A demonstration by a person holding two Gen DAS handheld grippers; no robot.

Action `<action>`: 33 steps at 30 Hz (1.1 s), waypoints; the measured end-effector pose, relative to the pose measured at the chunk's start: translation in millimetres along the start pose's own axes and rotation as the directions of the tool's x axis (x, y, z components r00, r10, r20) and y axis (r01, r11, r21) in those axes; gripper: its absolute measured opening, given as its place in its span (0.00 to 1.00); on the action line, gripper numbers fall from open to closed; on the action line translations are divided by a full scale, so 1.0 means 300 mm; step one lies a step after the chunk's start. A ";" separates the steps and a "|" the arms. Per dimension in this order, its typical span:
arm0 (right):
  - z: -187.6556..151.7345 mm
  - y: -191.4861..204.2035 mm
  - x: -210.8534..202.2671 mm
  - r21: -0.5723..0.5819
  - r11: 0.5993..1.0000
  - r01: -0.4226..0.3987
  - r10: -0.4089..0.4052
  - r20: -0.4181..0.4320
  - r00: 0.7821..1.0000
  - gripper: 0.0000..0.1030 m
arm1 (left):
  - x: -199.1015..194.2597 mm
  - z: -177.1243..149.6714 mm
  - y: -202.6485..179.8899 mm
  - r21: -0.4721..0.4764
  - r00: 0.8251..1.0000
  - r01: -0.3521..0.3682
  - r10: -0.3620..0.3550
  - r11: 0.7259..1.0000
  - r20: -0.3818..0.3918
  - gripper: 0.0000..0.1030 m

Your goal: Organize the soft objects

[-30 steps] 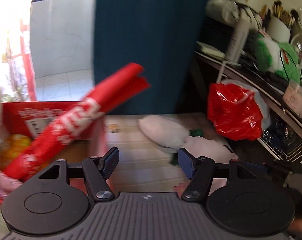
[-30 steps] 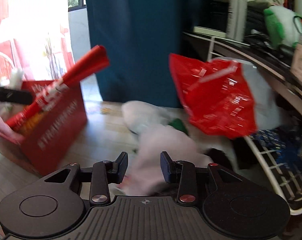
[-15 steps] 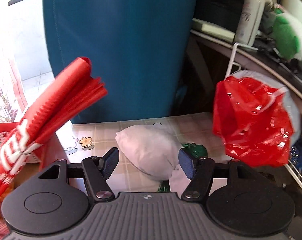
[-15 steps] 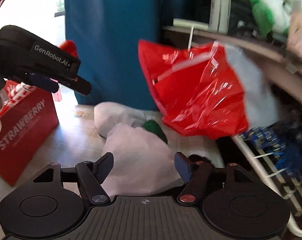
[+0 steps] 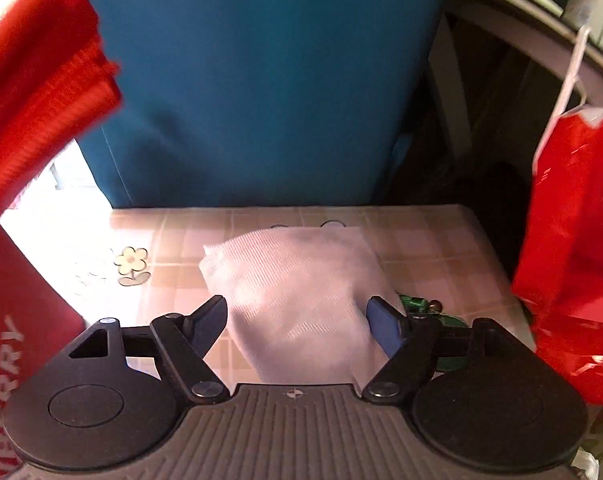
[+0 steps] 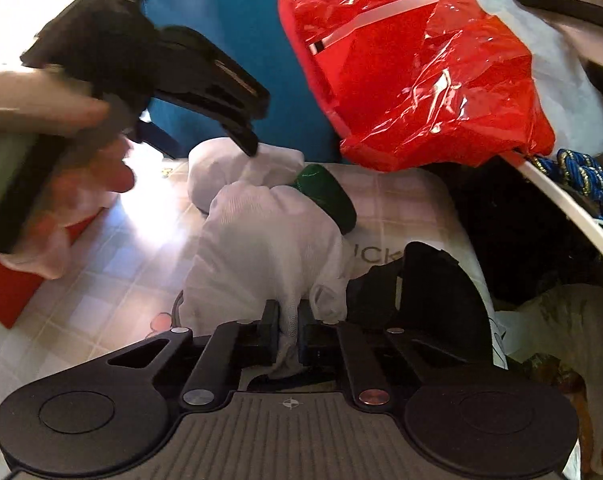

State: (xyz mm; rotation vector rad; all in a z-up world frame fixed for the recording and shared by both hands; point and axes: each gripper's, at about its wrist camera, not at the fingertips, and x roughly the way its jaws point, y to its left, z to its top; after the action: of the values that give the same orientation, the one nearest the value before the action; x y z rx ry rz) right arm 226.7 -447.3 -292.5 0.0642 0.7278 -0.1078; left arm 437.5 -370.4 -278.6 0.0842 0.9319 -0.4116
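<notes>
Two white cloth bundles lie on the checked tabletop (image 5: 421,240). In the left wrist view the far bundle (image 5: 297,280) sits between the fingers of my left gripper (image 5: 297,318). Its jaws are opening and the pads stand at the cloth's sides without squeezing it. The right wrist view shows that left gripper (image 6: 221,120) from outside, held in a hand, its tip at the far bundle (image 6: 209,172). My right gripper (image 6: 288,328) is closing and pinches a fold of the near white cloth (image 6: 261,240). A green object (image 6: 329,196) pokes out between the bundles.
A red strawberry box (image 5: 17,320) stands at the left with a red folded flap (image 5: 33,80) above it. At the right, a red plastic bag (image 6: 413,80) hangs from a white wire rack (image 6: 573,208). A black item (image 6: 429,280) lies beside the near cloth. A blue curtain (image 5: 261,80) closes off the back.
The left gripper came down and forward until the far white bundle sat between its fingers. The right gripper widened, dropped onto the near white cloth and closed on it.
</notes>
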 end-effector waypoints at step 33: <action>0.073 -0.012 -0.311 0.264 0.965 -0.002 -0.041 0.154 0.987 0.03 | -0.647 -0.218 0.114 0.163 0.973 0.079 -0.111 0.983 0.201 0.13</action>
State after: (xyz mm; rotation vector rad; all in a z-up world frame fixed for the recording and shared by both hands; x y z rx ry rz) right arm 171.5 -445.8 -214.1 0.2997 0.5517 -0.2261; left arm 298.8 -263.2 -167.5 0.1350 0.6966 -0.5708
